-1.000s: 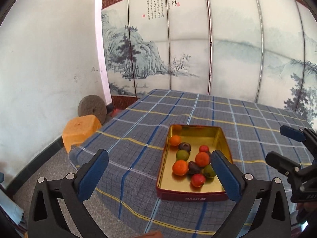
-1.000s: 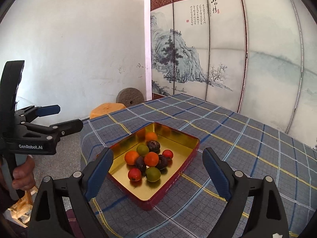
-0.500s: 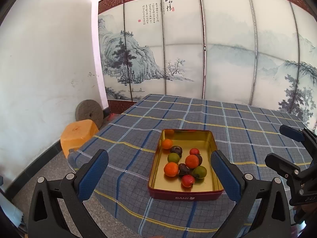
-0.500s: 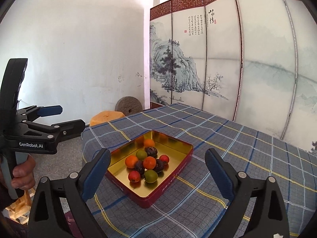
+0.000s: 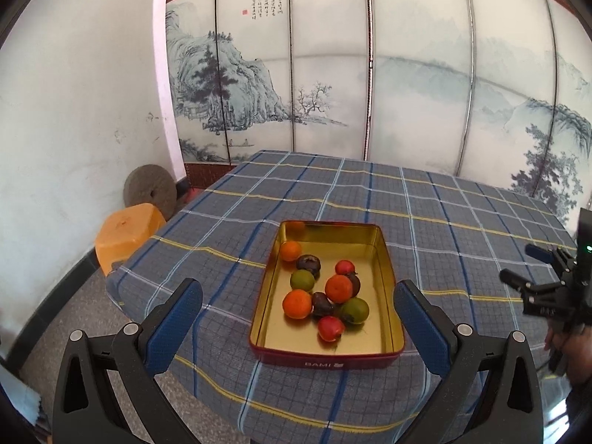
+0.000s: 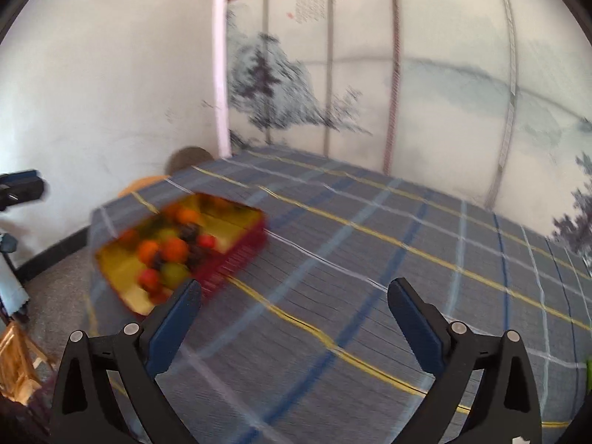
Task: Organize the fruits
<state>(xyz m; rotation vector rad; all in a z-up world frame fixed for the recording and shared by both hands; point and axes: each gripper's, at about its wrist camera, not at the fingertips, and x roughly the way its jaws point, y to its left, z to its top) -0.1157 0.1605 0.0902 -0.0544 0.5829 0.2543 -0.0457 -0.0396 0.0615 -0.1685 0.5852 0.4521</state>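
Left wrist view: tin [image 5: 384, 259] holds three oranges, two limes; both tongs wide, empty.

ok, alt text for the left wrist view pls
A red tin with a gold inside sits on a blue plaid tablecloth, holding oranges, green, red and dark fruits. The open left gripper frames it, empty; the right gripper shows at the right edge.

Your only obstacle on the plaid table [image 5: 425, 199] is the red tin [image 5: 327, 360], walls raised around the fruits [image 5: 325, 292]. Cloth from 12 to 3 o'clock lies bare. Folding screen [image 5: 370, 74] blocks the far edge; orange stool [image 5: 125, 235] at 10.
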